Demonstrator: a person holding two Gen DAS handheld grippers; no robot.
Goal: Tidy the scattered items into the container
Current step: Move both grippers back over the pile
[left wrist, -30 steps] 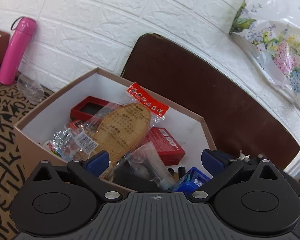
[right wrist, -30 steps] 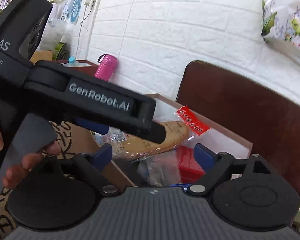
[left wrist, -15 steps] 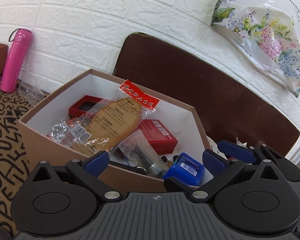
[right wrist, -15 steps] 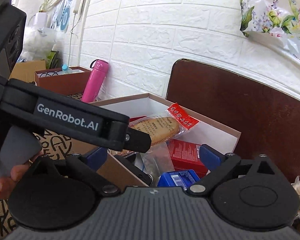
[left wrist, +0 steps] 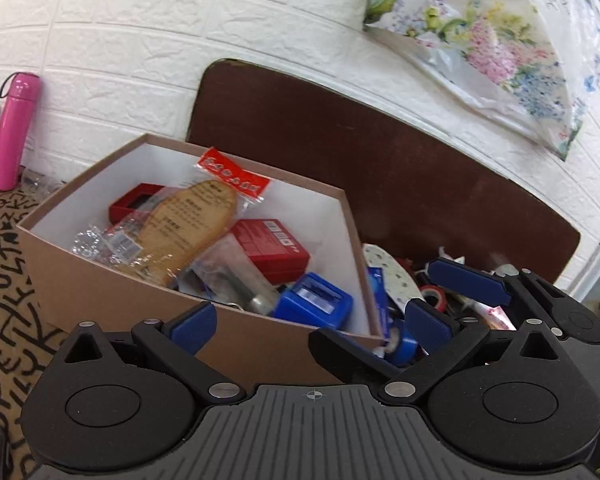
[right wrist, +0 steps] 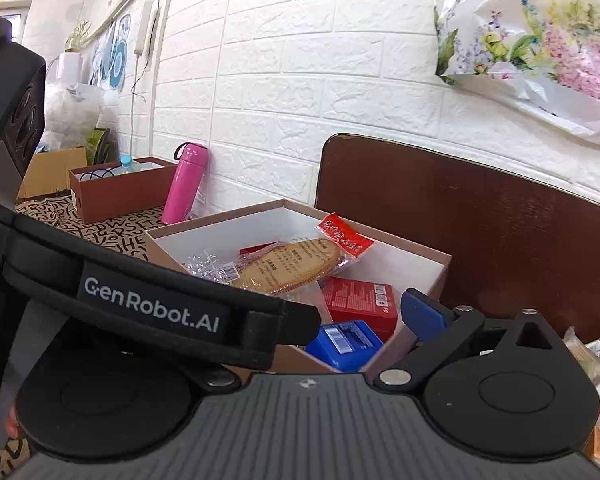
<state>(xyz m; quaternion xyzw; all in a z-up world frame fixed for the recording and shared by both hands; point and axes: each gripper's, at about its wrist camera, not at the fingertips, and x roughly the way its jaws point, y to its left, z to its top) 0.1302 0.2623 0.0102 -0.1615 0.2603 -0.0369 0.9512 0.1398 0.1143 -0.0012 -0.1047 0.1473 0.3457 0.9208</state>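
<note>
- The cardboard box (left wrist: 100, 292) sits on the counter (left wrist: 0, 320), holding the insole packet (left wrist: 188, 224) and blue sharpener (left wrist: 314, 300).
- Left gripper (left wrist: 308, 320): jaws released, empty, before the box.
- Right gripper (right wrist: 328, 320): jaws released, empty, beside the box.

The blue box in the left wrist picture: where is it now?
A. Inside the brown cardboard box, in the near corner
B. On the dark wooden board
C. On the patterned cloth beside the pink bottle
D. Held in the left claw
A: the blue box lies inside the cardboard box, in its near corner below the red box, and no claw touches it.
</note>
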